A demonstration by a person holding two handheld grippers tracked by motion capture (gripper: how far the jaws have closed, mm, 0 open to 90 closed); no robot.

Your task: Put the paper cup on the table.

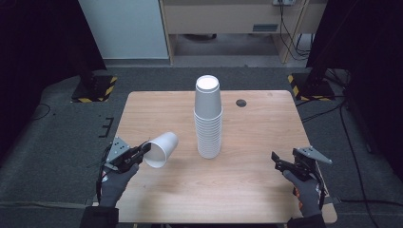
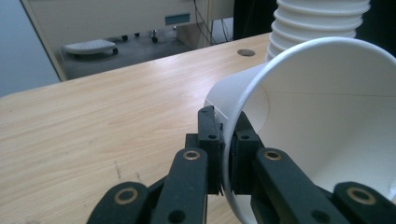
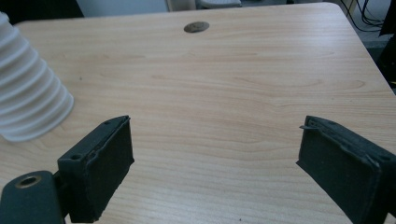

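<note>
A single white paper cup (image 1: 161,148) is held by the left gripper (image 1: 142,151) at the left side of the table (image 1: 266,190), with its rim wall pinched between the closed jaws, one jaw inside the mouth and one outside, as is seen plainly in the left gripper view (image 2: 299,135). The cup is carried on its side, its mouth turned toward the gripper and its base pointing toward the middle of the table; a grip on the thin rim is judged to be the only purchase such a smooth, tapered wall offers. The tall stack of cups (image 1: 208,118) stands upside down near the table's centre, well apart from the held cup, and its ribbed lower edges are visible in the right gripper view (image 3: 28,102). The right gripper (image 1: 278,161) is kept at the right side of the table, its jaws spread wide with nothing between them, and is judged to be waiting in reserve, perhaps to steady the stack or take the next cup. A small round grommet (image 1: 241,102) is set into the table behind the stack.
</note>
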